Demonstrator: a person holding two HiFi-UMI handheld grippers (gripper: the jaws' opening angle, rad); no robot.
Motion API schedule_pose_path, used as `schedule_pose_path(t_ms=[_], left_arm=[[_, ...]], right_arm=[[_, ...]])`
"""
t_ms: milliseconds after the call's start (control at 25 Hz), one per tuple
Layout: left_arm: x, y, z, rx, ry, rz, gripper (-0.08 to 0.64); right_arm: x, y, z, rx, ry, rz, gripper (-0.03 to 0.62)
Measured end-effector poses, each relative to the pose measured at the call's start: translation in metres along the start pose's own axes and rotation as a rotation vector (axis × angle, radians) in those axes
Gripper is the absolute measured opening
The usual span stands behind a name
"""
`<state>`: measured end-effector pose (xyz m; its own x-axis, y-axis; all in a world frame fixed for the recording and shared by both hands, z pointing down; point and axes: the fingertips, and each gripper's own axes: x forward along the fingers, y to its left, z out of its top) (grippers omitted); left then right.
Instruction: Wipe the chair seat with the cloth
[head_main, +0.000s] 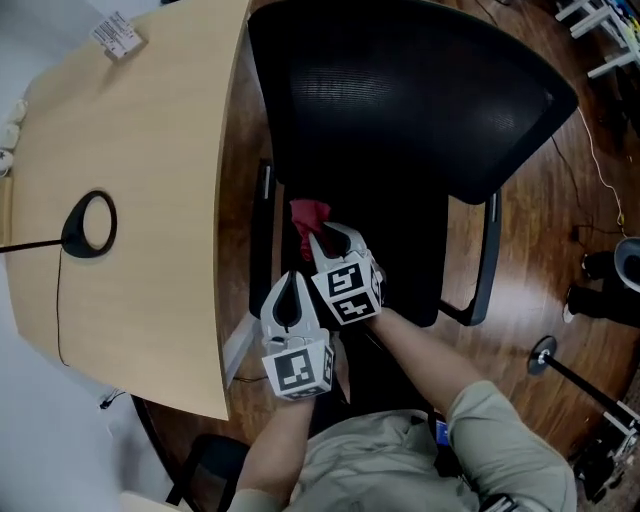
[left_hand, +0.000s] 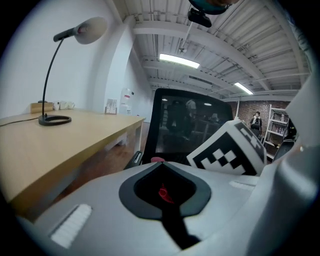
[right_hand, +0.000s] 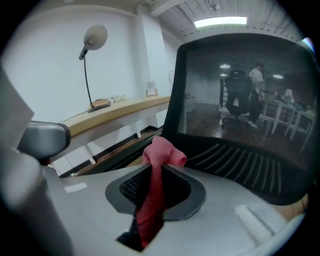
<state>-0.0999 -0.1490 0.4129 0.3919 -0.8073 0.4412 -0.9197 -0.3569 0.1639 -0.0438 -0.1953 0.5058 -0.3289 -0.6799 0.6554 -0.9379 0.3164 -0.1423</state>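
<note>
Starting at the left, the pale wooden worktop carries a black ring-shaped lamp base and plays no part in the job. The left gripper sits next, low over the front of the chair with its jaws together. Its own view shows a small red fleck in the hollow between them, and whether that is pinched or merely seen beyond cannot be told. Just right of it and a little ahead, the right gripper has its jaws clamped on the red cloth, which is gathered into a narrow bunch and pokes out past the tips as a rounded knob. It hangs above the left front part of the black chair seat; contact with the seat is not confirmed. Judgement: the wipe itself has not begun. To do it well, bring the bunched end down flat on the seat and press so fabric, not jaw tips, bears on the surface. Then stroke in overlapping passes from the left edge toward the right armrest. The left gripper could steady the chair, since a swivel chair is liable to turn under sideways pressure.
</note>
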Motion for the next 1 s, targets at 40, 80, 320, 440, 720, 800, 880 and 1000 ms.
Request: schedule_pose_path(t_ms=[40, 80, 320, 440, 720, 800, 880, 1000], left_arm=[[0.006, 0.003, -0.008, -0.003, 0.006, 0.002, 0.005], [0.011, 0.006, -0.015, -0.004, 0.014, 0.004, 0.005], [0.042, 0.02, -0.075, -0.015, 0.073, -0.003, 0.005], [0.054, 0.027, -0.101, -0.018, 0.098, -0.007, 0.005], [0.067, 0.031, -0.134, -0.007, 0.137, -0.01, 0.005], [0.07, 0.03, -0.138, 0.003, 0.151, -0.011, 0.005], [0.073, 0.026, -0.14, 0.013, 0.16, -0.016, 0.005], [0.078, 0.012, -0.142, 0.021, 0.177, -0.035, 0.005]], right_arm=[[0.014, -0.002, -0.008, 0.014, 0.01, -0.005, 0.06], [0.029, -0.004, -0.017, 0.031, 0.02, -0.01, 0.06], [0.1, -0.02, -0.054, 0.089, 0.054, -0.046, 0.06], [0.124, -0.027, -0.065, 0.118, 0.061, -0.056, 0.06], [0.162, -0.038, -0.076, 0.13, 0.067, -0.048, 0.06], [0.166, -0.045, -0.08, 0.138, 0.072, -0.054, 0.06], [0.165, -0.057, -0.082, 0.149, 0.077, -0.066, 0.06], [0.152, -0.085, -0.092, 0.175, 0.086, -0.102, 0.06]])
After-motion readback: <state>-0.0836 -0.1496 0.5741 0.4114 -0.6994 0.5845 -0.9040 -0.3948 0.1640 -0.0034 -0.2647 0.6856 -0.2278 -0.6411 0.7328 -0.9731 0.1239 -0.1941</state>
